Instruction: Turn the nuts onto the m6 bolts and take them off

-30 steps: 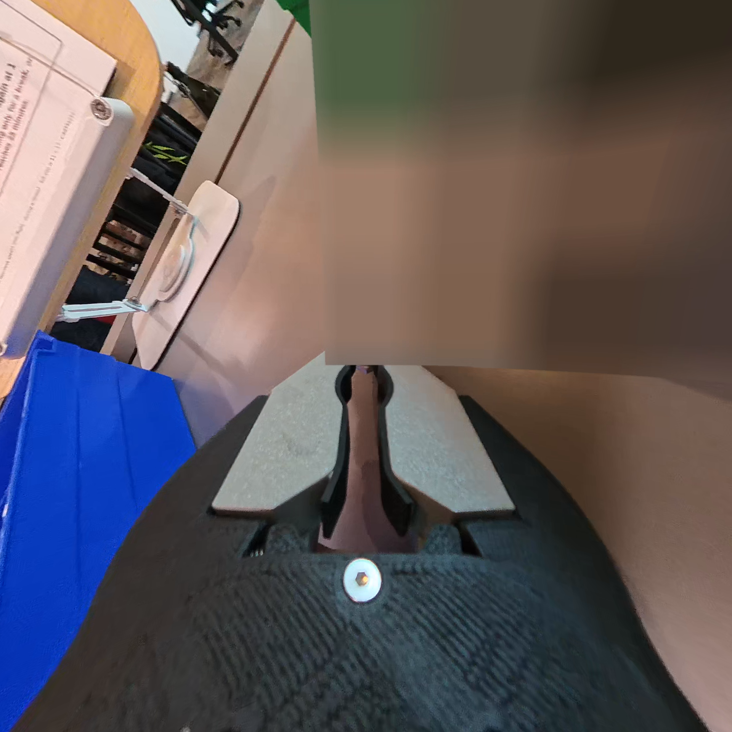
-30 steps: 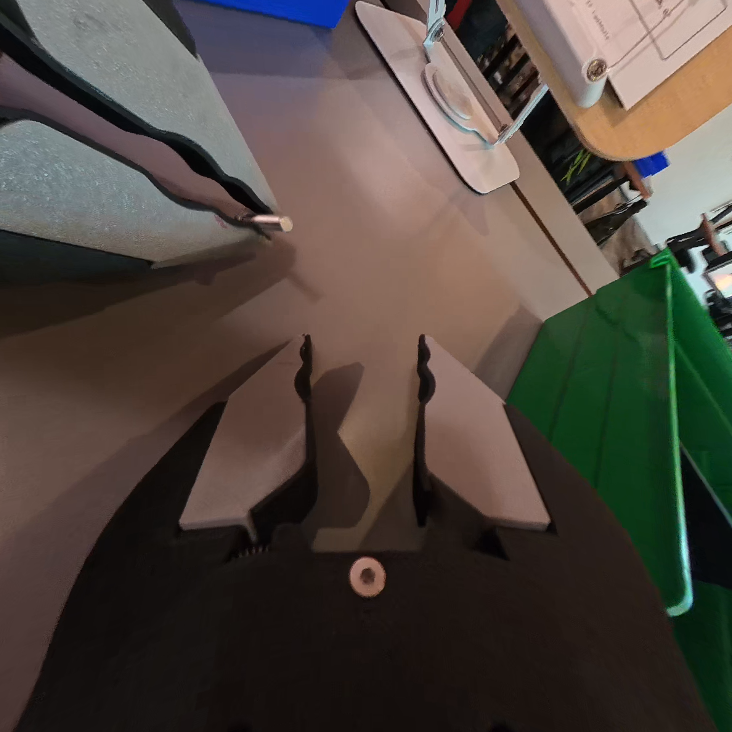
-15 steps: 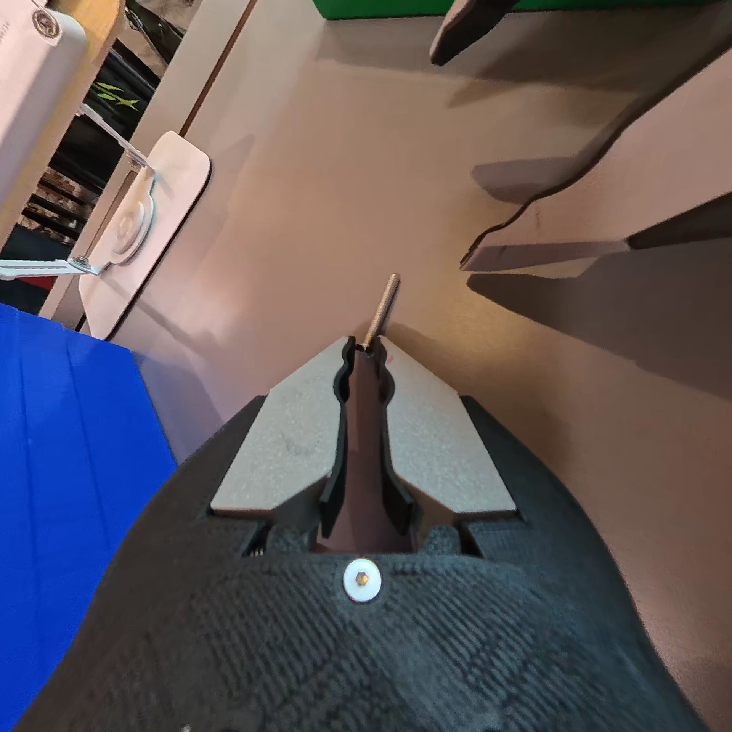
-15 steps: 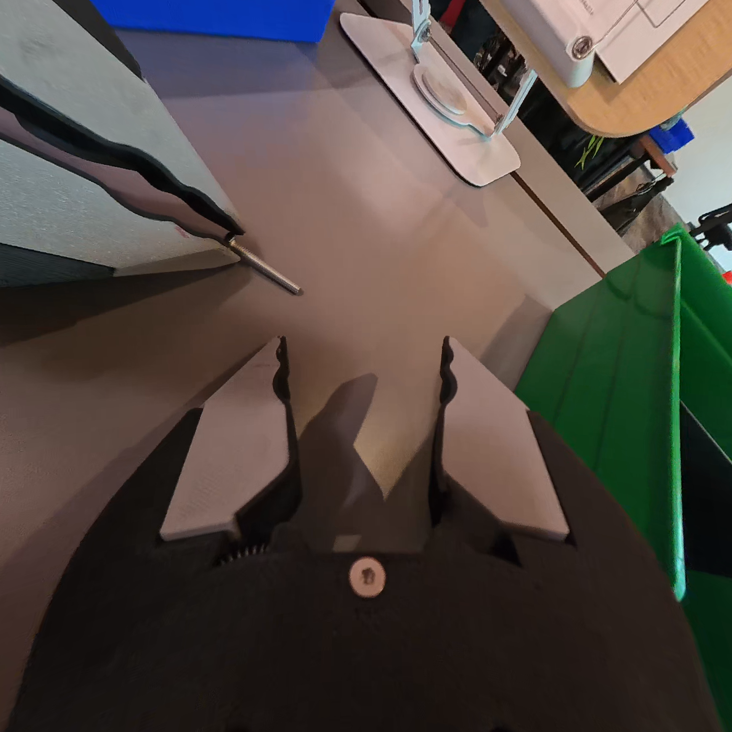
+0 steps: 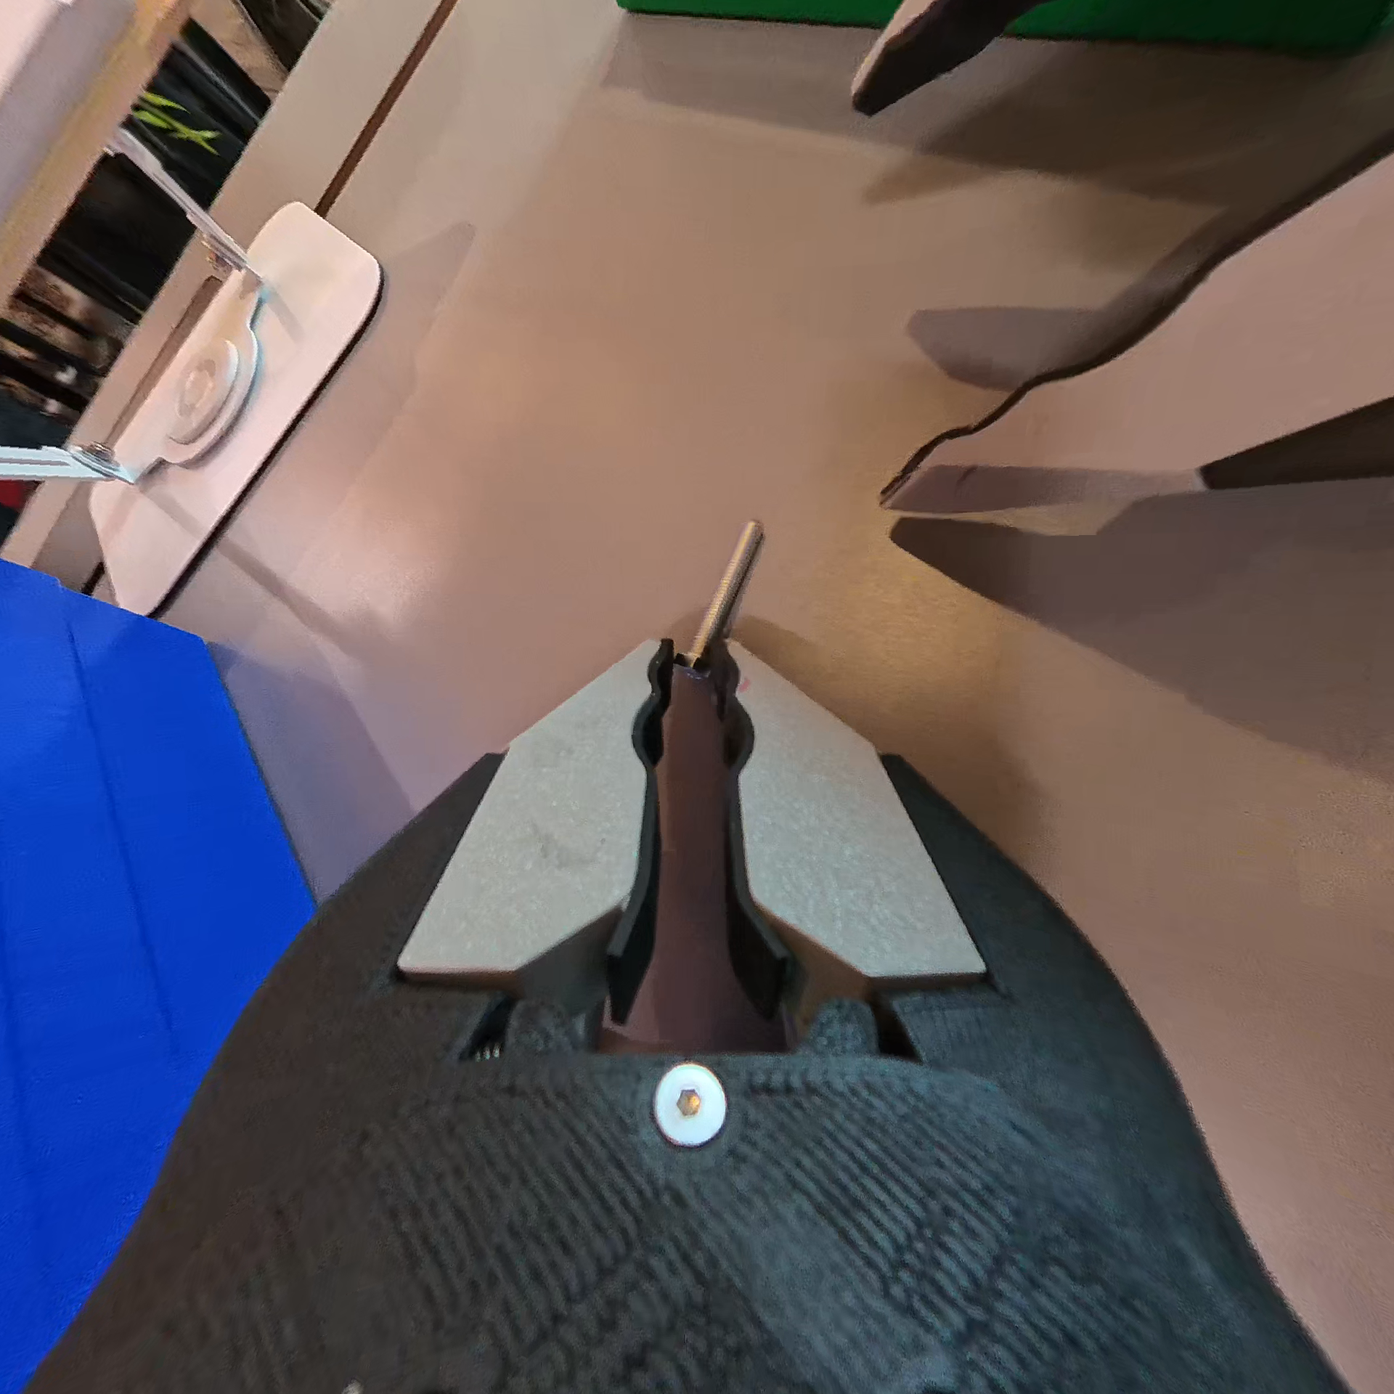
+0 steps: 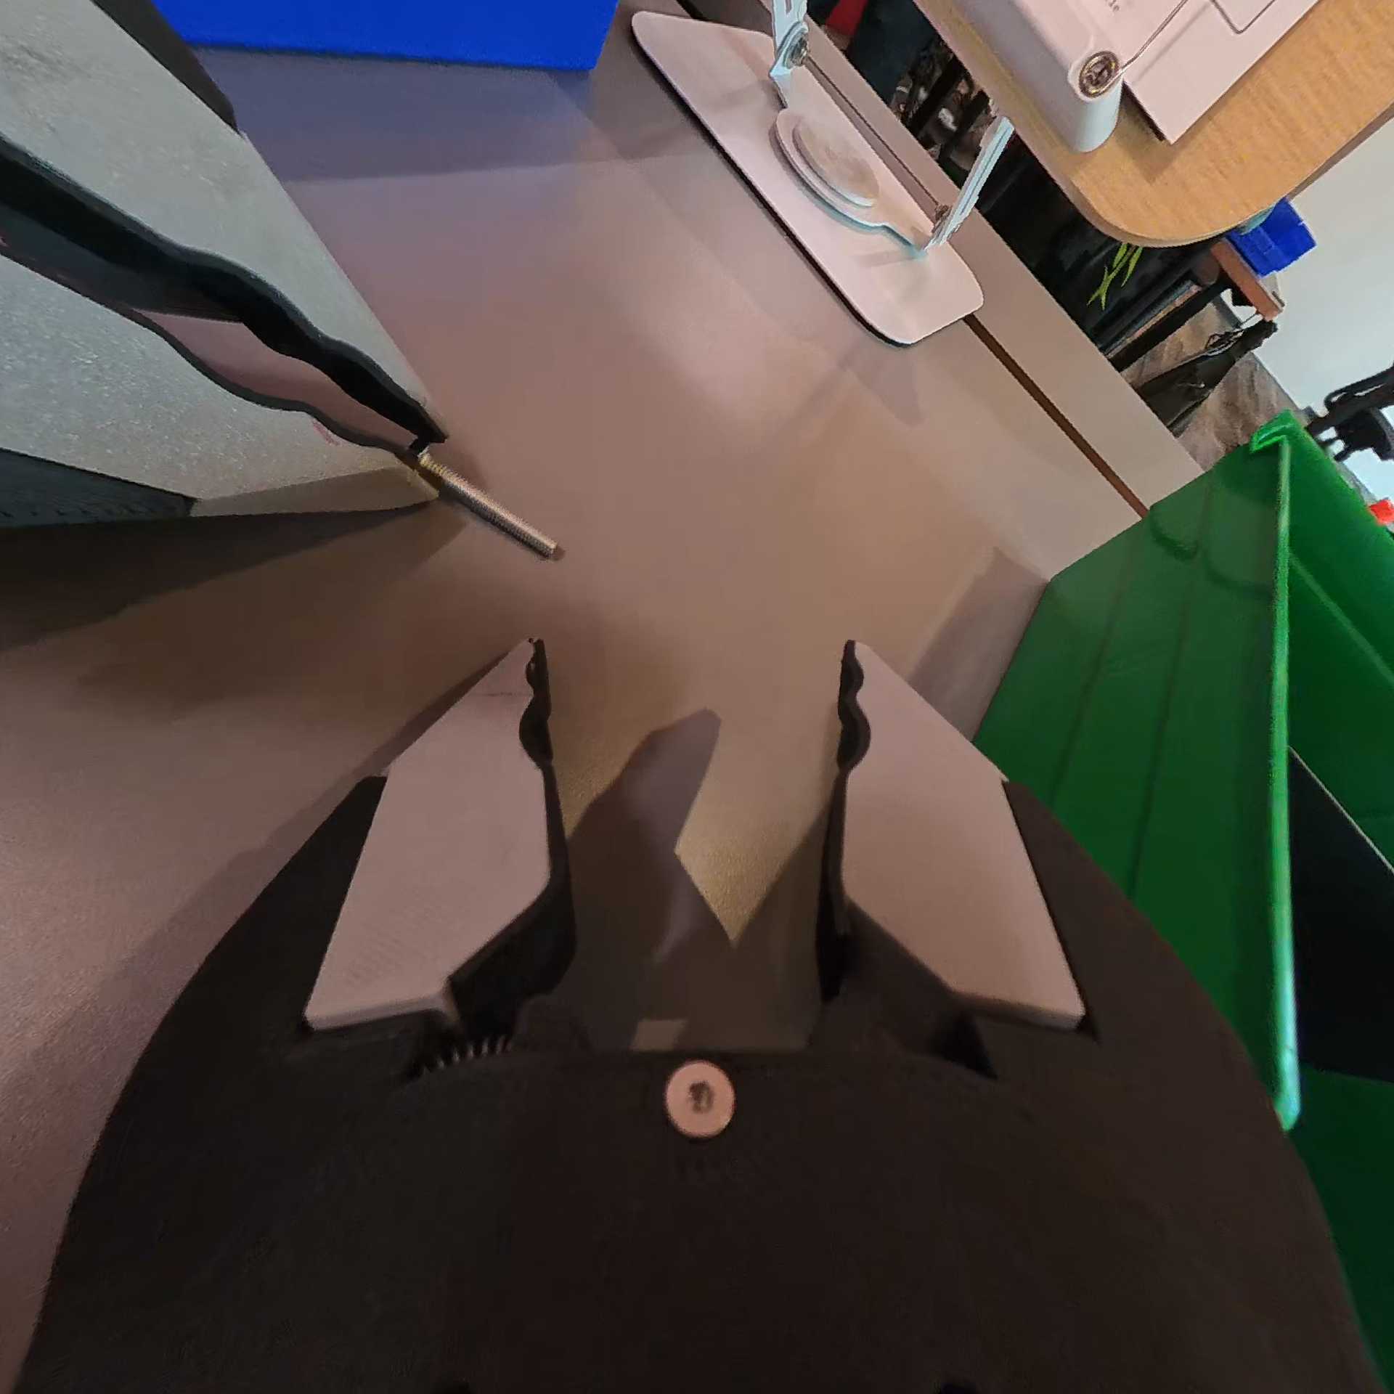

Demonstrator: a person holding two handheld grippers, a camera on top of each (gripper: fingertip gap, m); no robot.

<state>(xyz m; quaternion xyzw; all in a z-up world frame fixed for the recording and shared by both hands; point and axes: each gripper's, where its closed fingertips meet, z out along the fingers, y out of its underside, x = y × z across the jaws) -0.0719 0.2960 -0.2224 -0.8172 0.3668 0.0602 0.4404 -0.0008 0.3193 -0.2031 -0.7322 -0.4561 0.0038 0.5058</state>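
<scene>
My left gripper (image 5: 695,658) is shut on the head end of a silver threaded bolt (image 5: 728,584), whose shaft sticks out past the fingertips over the brown table. The same bolt (image 6: 490,511) shows in the right wrist view, held by the left gripper (image 6: 422,445) at the upper left. My right gripper (image 6: 692,650) is open and empty, low over the table, a little to the right of the bolt's tip. It also shows in the left wrist view (image 5: 905,302) at the upper right, jaws apart. No nut is in view.
A blue bin (image 5: 113,867) stands to the left, a green bin (image 6: 1177,754) to the right. A white stand base with a metal bracket (image 6: 822,166) sits at the table's far edge. Beyond it are a wooden shelf (image 6: 1245,143) and a white device.
The left gripper has tilted down, so the bolt's shaft now shows full length. The right gripper has opened wider and drawn back a little from the bolt.
</scene>
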